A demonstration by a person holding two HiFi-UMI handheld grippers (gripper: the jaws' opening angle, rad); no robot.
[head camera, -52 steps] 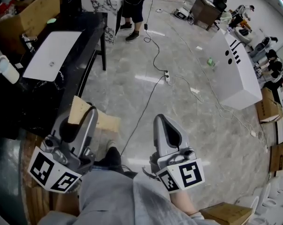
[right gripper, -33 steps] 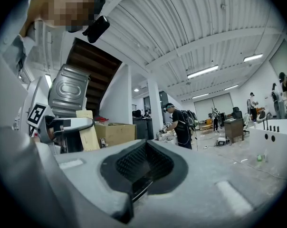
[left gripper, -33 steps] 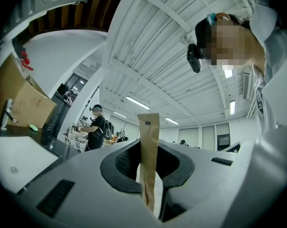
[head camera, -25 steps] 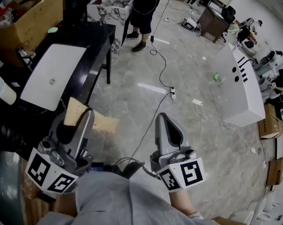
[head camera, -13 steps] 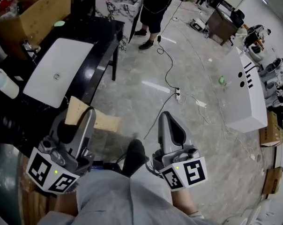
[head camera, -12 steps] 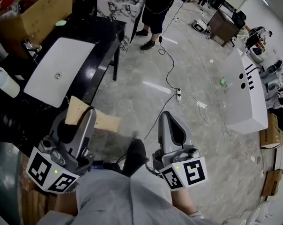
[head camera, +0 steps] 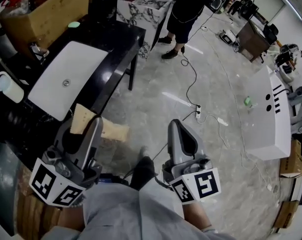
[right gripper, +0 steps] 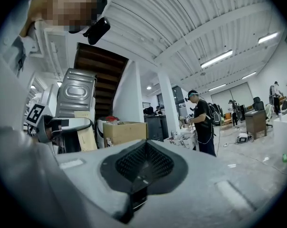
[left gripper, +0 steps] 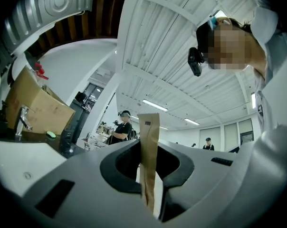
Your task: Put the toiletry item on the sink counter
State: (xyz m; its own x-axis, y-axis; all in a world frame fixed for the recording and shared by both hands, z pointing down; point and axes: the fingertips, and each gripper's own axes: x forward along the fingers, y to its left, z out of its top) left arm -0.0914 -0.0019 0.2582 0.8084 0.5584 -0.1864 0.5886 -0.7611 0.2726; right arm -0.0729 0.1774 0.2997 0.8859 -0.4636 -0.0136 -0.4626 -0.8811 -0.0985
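A flat brown paper packet (left gripper: pixel 148 148) is held upright between the jaws of the left gripper (head camera: pixel 85 130). The jaws are closed on it and kept a little apart by its thickness, and its notched top edge is seen standing well above the jaw tips. From the head view the packet is seen sticking out past those tips, carried in the air just beside the front edge of the black sink counter (head camera: pixel 118 39) and not yet laid on it. The right gripper (head camera: pixel 177 131) is held beside the left one, over the grey floor (head camera: pixel 156 109), and its jaws are seen pressed fully together with nothing between them. A white basin (head camera: pixel 71 76) is set into the counter, and a tap (head camera: pixel 36 49) is fitted at the basin's back edge. A small green thing (head camera: pixel 73 24) is laid near the counter's far edge, beside a cardboard box (head camera: pixel 46 6). A person in dark clothes (head camera: pixel 188 6) is seen standing beyond the counter's far corner, next to a marble-patterned cabinet (head camera: pixel 146 6).
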